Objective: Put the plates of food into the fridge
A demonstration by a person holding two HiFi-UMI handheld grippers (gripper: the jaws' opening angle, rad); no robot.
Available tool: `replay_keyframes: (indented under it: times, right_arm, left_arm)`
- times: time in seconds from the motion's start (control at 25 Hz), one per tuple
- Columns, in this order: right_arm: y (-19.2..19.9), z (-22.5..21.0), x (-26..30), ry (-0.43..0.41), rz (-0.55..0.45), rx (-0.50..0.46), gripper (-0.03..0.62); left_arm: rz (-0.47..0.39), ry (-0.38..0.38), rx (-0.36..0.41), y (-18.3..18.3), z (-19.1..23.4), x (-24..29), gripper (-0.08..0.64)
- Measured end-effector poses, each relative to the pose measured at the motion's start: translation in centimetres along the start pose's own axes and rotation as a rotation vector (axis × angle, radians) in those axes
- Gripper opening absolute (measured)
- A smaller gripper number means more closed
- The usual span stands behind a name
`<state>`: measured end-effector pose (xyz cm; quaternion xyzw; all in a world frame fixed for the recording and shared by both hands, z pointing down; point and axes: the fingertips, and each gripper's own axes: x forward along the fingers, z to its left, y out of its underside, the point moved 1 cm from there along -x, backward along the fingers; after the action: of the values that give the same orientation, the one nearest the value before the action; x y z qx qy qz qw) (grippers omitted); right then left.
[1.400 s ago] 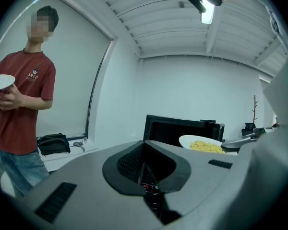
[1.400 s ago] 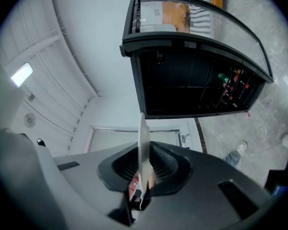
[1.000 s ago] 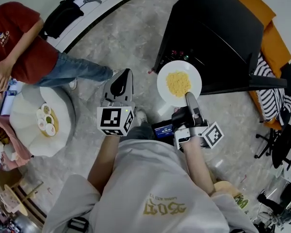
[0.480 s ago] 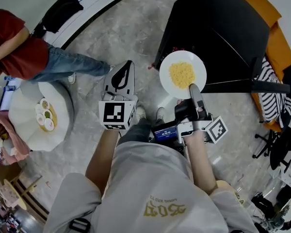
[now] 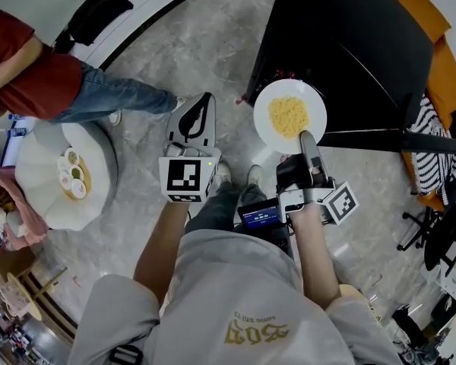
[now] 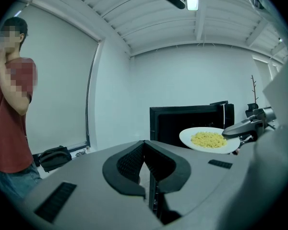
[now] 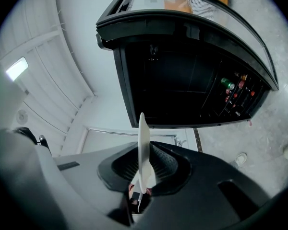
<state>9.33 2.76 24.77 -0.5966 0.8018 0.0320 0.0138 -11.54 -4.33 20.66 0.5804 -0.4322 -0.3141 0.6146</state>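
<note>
A white plate (image 5: 290,115) heaped with yellow noodles is held level in front of the black fridge (image 5: 342,48). My right gripper (image 5: 305,141) is shut on the plate's near rim; in the right gripper view the plate (image 7: 143,152) shows edge-on between the jaws. The plate (image 6: 209,140) also shows at the right of the left gripper view. The fridge's dark inside (image 7: 182,80) faces me, with bottles and cans in its door rack (image 7: 235,92). My left gripper (image 5: 196,122) is shut with nothing in it and hangs to the left of the plate, over the floor.
A round white table (image 5: 61,175) with small dishes of food (image 5: 73,177) stands at the left. A person in a red shirt (image 5: 30,67) stands beside it. An orange sofa (image 5: 433,59) and a striped cloth (image 5: 433,158) lie behind the fridge. A black bag (image 5: 99,14) rests by the wall.
Both grippers and the plate have moved a little up and right, closer to the fridge. The person in red has shifted toward the left edge.
</note>
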Motion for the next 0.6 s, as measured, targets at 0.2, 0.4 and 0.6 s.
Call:
replay_keyframes:
  times: [0.2, 0.4, 0.6]
  right_arm:
    - [-0.6, -1.5, 0.2, 0.01, -0.001, 0.023, 0.049]
    - [-1.1, -3.0, 0.6, 0.016, -0.003, 0.029, 0.049]
    - [-1.4, -4.4, 0.9, 0.023, 0.003, 0.022, 0.051]
  left_arm:
    - [0.012, -0.004, -0.009, 1.0, -0.6, 0.7, 0.006]
    - [0.036, -0.025, -0.026, 2.8, -0.9, 1.2, 0.005]
    - [0.041, -0.02, -0.033, 4.0, -1.3, 2.0, 0.006]
